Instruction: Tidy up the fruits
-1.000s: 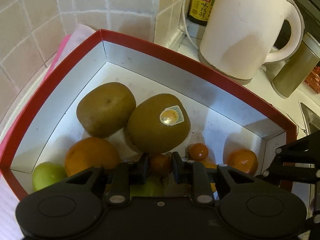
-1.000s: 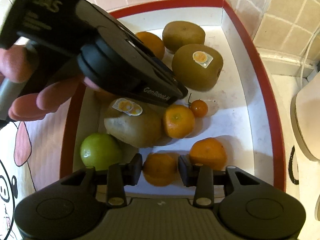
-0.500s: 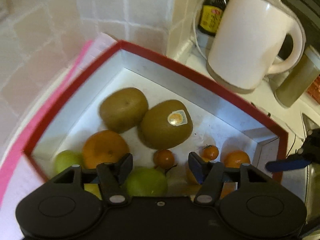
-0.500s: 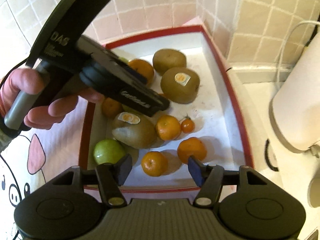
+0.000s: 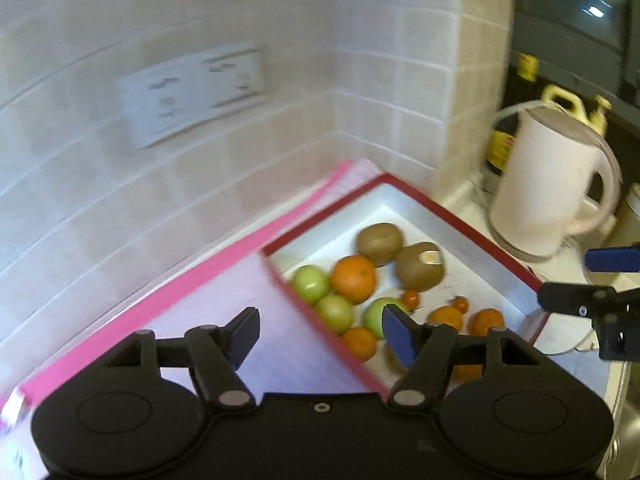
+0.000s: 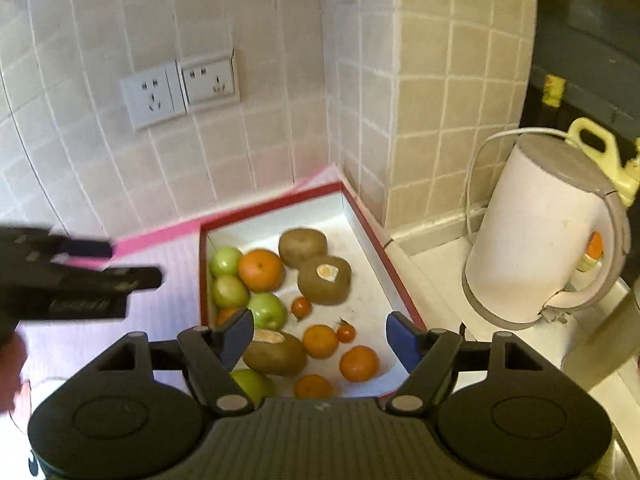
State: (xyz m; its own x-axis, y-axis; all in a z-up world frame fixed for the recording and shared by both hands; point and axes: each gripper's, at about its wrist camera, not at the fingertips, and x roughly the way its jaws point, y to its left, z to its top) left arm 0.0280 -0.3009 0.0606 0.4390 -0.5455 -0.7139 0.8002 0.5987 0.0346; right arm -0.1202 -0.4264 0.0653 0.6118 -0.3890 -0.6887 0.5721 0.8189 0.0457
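Observation:
A red-rimmed white box (image 6: 272, 205) holds brown kiwis (image 6: 324, 284), an orange (image 6: 261, 270), green fruits (image 6: 267, 310), small mandarins (image 6: 359, 363) and cherry tomatoes (image 6: 301, 307). My right gripper (image 6: 320, 332) hovers high above the box's near end, its jaws opening with nothing held between them. My left gripper (image 5: 320, 330) hangs over the box's left rim (image 5: 460, 224) and the pink mat, jaws also opening and empty. Each gripper shows at the edge of the other's view: the left gripper (image 6: 80, 288), the right gripper (image 5: 592, 280).
A white kettle (image 6: 536, 232) stands right of the box, with a yellow jug (image 6: 592, 140) and dark bottles behind it. A pink mat (image 5: 224, 292) lies left of the box. Tiled walls with two sockets (image 6: 180, 88) close the corner. A hand (image 6: 12, 360) shows at far left.
Both grippers rose and drew back from the box. The left let go of a cherry tomato and the right of a mandarin; both jaws spread wide.

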